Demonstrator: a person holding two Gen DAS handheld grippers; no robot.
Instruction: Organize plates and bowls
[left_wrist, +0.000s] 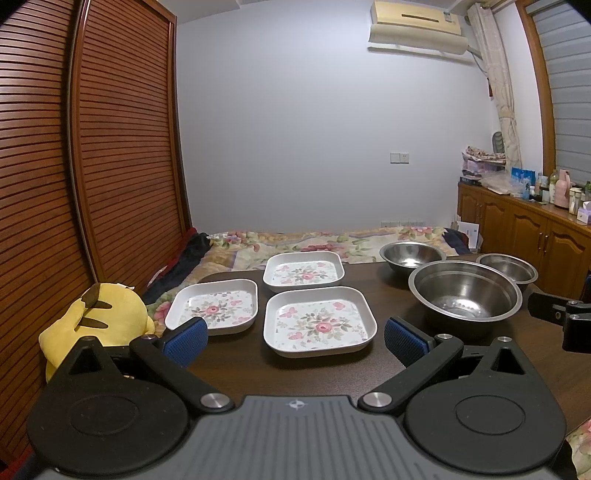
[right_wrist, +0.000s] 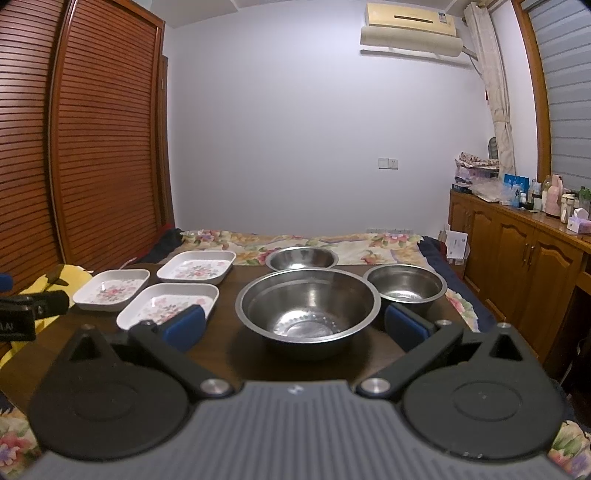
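Three square white plates with pink flower prints lie on the dark wooden table (left_wrist: 236, 362): a near one (left_wrist: 320, 322), a left one (left_wrist: 213, 307) and a far one (left_wrist: 303, 272). To their right stand three steel bowls: a large one (right_wrist: 308, 304), a medium one (right_wrist: 404, 287) at the right and one at the back (right_wrist: 301, 258). My left gripper (left_wrist: 295, 338) is open just short of the near plate, holding nothing. In front of the large bowl my right gripper (right_wrist: 295, 326) is open and empty too.
A yellow plush toy (left_wrist: 99, 321) lies off the table's left edge. A bed with a floral cover (left_wrist: 295, 240) runs behind the table. A slatted wooden wardrobe (left_wrist: 74, 166) stands left, and a cluttered wooden cabinet (right_wrist: 524, 243) stands right.
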